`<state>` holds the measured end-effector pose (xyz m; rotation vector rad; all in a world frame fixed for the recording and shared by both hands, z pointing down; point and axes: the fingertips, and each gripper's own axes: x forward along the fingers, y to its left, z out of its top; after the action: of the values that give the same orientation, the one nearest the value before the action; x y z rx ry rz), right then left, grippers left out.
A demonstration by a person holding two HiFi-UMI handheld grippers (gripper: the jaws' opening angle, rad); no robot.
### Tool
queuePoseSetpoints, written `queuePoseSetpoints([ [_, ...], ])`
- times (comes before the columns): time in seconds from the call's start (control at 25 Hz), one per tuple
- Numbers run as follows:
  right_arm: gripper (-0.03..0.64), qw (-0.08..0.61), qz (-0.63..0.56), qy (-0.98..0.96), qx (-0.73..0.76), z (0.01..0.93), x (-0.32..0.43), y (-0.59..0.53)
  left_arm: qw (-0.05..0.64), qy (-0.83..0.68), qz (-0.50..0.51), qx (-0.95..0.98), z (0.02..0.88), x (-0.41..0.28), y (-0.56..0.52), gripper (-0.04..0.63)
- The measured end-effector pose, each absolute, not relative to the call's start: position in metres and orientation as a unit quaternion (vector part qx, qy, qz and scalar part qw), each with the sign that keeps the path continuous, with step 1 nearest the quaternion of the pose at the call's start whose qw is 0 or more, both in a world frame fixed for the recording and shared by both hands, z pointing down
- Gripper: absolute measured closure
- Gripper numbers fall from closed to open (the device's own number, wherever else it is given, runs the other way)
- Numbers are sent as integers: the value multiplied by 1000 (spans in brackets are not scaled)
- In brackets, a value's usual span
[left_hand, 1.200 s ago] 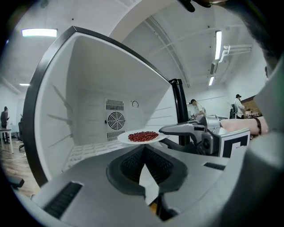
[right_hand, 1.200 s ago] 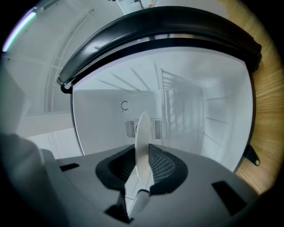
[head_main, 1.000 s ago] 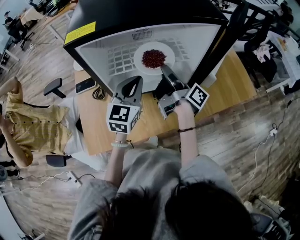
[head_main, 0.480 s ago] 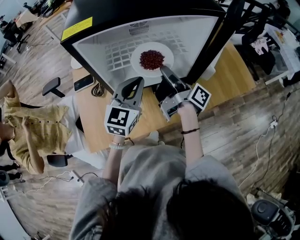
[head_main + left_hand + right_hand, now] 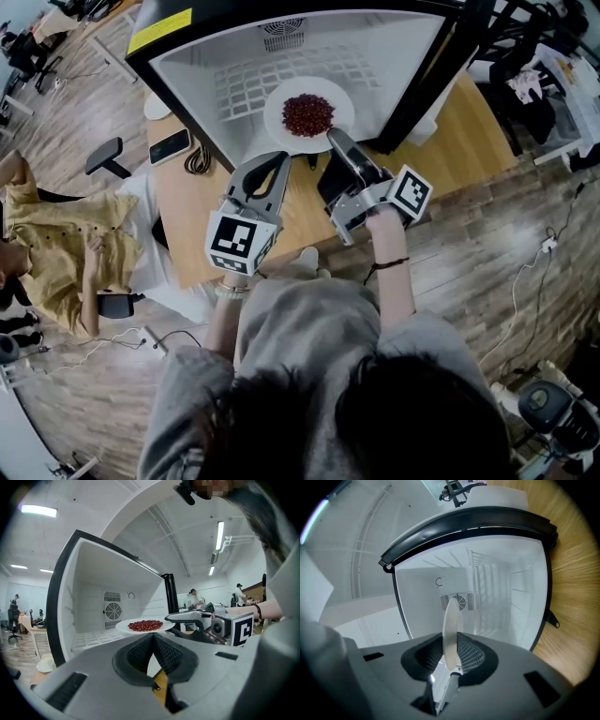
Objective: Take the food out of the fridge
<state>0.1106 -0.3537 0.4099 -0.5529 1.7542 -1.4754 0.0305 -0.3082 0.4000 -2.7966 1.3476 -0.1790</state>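
A white plate (image 5: 281, 105) of red beans (image 5: 308, 113) hangs level at the open front of the small fridge (image 5: 234, 84), over its white grid shelf. My right gripper (image 5: 334, 138) is shut on the plate's near rim. In the right gripper view the plate (image 5: 451, 620) shows edge-on between the pads, with the fridge's fan behind it. My left gripper (image 5: 276, 159) is shut and empty, just left of the plate and in front of the fridge. In the left gripper view the plate (image 5: 124, 628) and the right gripper (image 5: 176, 617) sit beyond the shut left gripper (image 5: 153, 637).
The fridge stands on a wooden table (image 5: 469, 141), with its black door frame (image 5: 417, 84) right of the plate. A phone (image 5: 170, 146), a coiled cable (image 5: 197, 161) and a white dish (image 5: 157, 105) lie left of the fridge. A person in yellow (image 5: 56, 253) sits at left.
Both grippers have drawn back toward me. The plate, still held by the right gripper, has come from deeper on the shelf to the fridge's front edge.
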Motion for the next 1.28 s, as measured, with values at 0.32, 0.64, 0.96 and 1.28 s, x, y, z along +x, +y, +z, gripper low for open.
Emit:
queuePoseSetpoints([
  [0.32, 538, 377, -577, 695, -203, 408, 111, -334, 27, 419, -56, -906, 397, 33, -287, 588],
  [0.64, 537, 380, -570, 700, -200, 406, 119, -318, 27, 408, -51, -911, 396, 42, -275, 588],
  [0.96, 537, 388, -571, 694, -206, 406, 126, -309, 27, 403, -50, -913, 396, 46, -263, 588],
  [1.28, 537, 393, -570, 692, -205, 405, 127, -306, 28, 406, -50, -912, 396, 42, -259, 588],
])
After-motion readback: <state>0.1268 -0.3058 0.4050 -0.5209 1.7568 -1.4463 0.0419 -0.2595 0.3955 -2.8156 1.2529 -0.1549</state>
